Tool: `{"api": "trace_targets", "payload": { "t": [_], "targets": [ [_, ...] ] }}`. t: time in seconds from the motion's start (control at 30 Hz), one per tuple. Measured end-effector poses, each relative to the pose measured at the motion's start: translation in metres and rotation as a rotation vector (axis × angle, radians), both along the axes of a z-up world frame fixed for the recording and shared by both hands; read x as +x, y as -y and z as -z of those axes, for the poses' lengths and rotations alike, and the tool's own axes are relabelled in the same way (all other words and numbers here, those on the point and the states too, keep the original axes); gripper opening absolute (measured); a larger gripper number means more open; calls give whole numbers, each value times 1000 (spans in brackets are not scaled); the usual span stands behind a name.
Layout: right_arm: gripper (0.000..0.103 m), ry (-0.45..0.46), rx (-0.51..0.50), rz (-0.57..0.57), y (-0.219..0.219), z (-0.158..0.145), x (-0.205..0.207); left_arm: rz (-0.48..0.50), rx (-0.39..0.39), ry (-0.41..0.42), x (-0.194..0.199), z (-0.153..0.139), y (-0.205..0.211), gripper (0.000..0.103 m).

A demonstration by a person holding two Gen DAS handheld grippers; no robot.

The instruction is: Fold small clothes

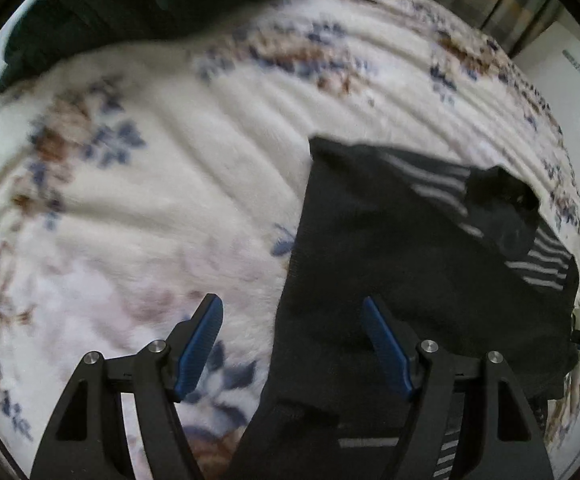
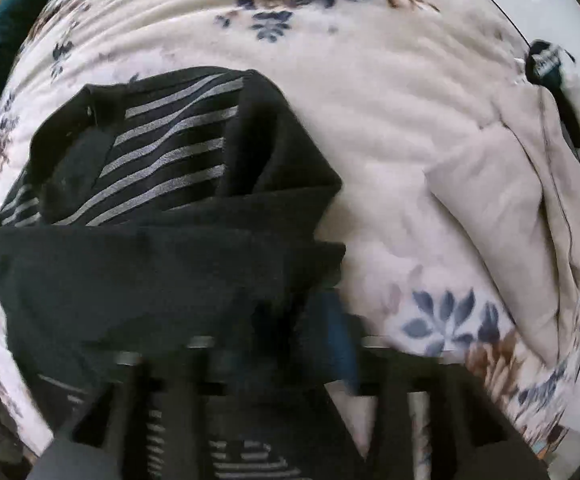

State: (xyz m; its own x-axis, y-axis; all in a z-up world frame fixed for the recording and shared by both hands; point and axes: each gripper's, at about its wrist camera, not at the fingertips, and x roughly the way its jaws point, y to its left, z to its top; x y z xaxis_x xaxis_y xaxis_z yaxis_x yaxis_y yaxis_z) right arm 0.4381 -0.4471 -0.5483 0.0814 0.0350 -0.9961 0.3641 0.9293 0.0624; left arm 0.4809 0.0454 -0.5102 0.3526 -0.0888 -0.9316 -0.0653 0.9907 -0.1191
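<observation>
**Item: dark striped garment, part-folded, on bed**

Nearest, left wrist view: left hand-held gripper [image 1: 292, 322], jaws spread wide, blue pads [image 1: 197, 350] bare, nothing between them. One finger stood over the floral blanket [image 1: 161, 184], the other over the garment's near edge; contact with the cloth could not be confirmed.

Nearest, right wrist view: right hand-held gripper [image 2: 290, 340], heavily blurred. Its jaws appeared parted, not clamped; dark cloth lay directly in front of and partly over the fingers, so whether any cloth sat between them could not be told.

Middle: dark garment [image 2: 149, 264], black knit with grey stripes [image 2: 169, 152], lying on the blanket with one plain panel folded across the striped part. A loose flap stood up at the far end.

Far: beige quilt [image 2: 510, 208] bunched at the bed's edge; a dark green heap [image 1: 109, 0] beyond the blanket.

Handling, judged: light, limp, no stiffness; would sag and drape when lifted. The plush blanket probably drags on it. Not fragile. Best taken by pinching a corner or hem at the folded edge, one gripper to each corner, through all layers.
</observation>
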Motion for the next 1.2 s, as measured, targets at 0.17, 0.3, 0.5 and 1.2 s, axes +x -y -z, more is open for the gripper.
{"api": "trace_targets", "payload": {
  "t": [0.17,0.3,0.5,1.2],
  "targets": [
    [95,30,67,10,2,-42,-31,13,-3,123,-32,-44,17,71],
    [95,31,91,-42,12,-71,-79,32,-49,85,-68,-54,54,71],
    [95,-73,128,-150,66,-69,-154,91,-24,-128,-162,-33,149,70],
    [95,4,505,-284,134,3,0,92,-280,-451,-338,76,366,2]
  ]
}}
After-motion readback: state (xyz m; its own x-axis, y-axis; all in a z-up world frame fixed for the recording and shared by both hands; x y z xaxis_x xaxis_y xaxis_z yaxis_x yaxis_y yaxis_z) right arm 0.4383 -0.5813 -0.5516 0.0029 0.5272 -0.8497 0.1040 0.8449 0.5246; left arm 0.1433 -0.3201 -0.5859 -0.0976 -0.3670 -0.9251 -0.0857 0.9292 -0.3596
